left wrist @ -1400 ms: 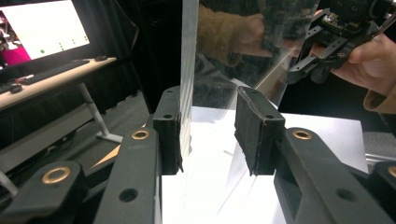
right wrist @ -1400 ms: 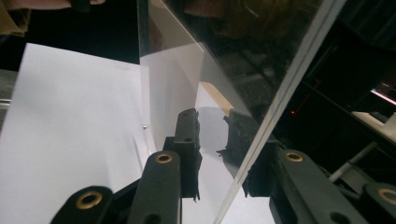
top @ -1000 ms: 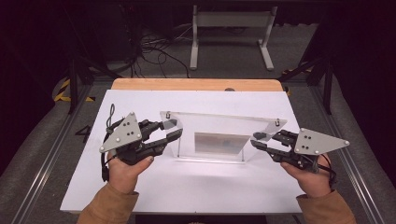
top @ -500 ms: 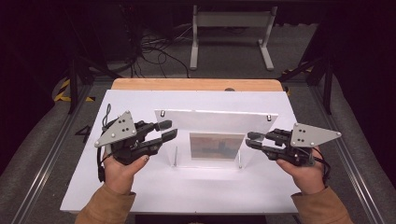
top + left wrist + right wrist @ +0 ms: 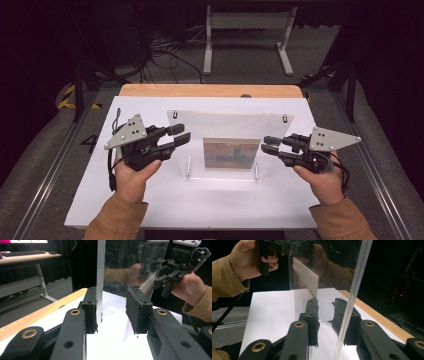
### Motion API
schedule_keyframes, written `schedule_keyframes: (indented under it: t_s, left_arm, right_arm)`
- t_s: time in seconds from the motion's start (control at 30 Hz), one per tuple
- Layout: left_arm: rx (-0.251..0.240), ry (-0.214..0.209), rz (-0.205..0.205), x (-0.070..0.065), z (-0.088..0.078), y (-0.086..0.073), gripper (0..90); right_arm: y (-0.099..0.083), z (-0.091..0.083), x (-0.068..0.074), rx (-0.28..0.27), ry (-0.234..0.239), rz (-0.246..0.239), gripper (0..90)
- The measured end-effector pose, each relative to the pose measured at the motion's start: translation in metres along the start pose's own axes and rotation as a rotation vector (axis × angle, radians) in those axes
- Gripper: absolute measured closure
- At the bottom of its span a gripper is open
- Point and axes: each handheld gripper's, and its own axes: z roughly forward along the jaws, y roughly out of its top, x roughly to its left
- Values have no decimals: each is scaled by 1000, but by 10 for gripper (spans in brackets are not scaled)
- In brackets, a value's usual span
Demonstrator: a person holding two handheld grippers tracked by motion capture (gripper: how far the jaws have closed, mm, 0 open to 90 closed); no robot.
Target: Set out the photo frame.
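Observation:
A clear acrylic panel (image 5: 230, 125) stands upright on the white table (image 5: 200, 210), with a small picture (image 5: 231, 153) mounted at its middle. My left gripper (image 5: 181, 134) is at the panel's left edge, jaws open. In the left gripper view the panel's edge (image 5: 100, 270) lies against one pad of that gripper (image 5: 112, 293), while the other pad stands clear. My right gripper (image 5: 268, 143) is at the panel's right edge. In the right gripper view the panel (image 5: 352, 290) passes between the open jaws (image 5: 325, 302), close to the right one.
A wooden strip (image 5: 210, 90) runs along the table's far edge. Beyond it, on the floor, are a metal stand (image 5: 247, 30) and loose cables (image 5: 160, 50). Bare white tabletop lies in front of the panel and to either side.
The panel's top edge has risen in the high view and the panel looks taller. Both grippers have shifted slightly away from me along its side edges.

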Motion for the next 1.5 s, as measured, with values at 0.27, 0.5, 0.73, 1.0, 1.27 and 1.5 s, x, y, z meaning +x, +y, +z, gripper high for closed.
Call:
schedule_keyframes:
  t_s: [0.27,0.5,0.73,1.0,1.27,1.5]
  left_arm:
    - [-3,43,-20,2,7,0,598]
    - [-10,40,-48,8,10,0,609]
    - [-8,48,-62,13,13,-1,600]
    - [26,74,-66,25,19,-9,529]
    - [64,93,-54,26,20,-16,443]
    - [104,121,-44,21,14,-20,242]
  right_arm:
    - [-1,8,0,-55,-59,-38,638]
    - [1,13,-3,-47,-101,-47,594]
    - [1,18,-10,-46,-109,-38,570]
    - [-6,18,-16,-46,-154,-20,487]
    - [-6,16,-13,-20,-215,-17,391]
    - [-5,5,-8,24,-240,3,349]
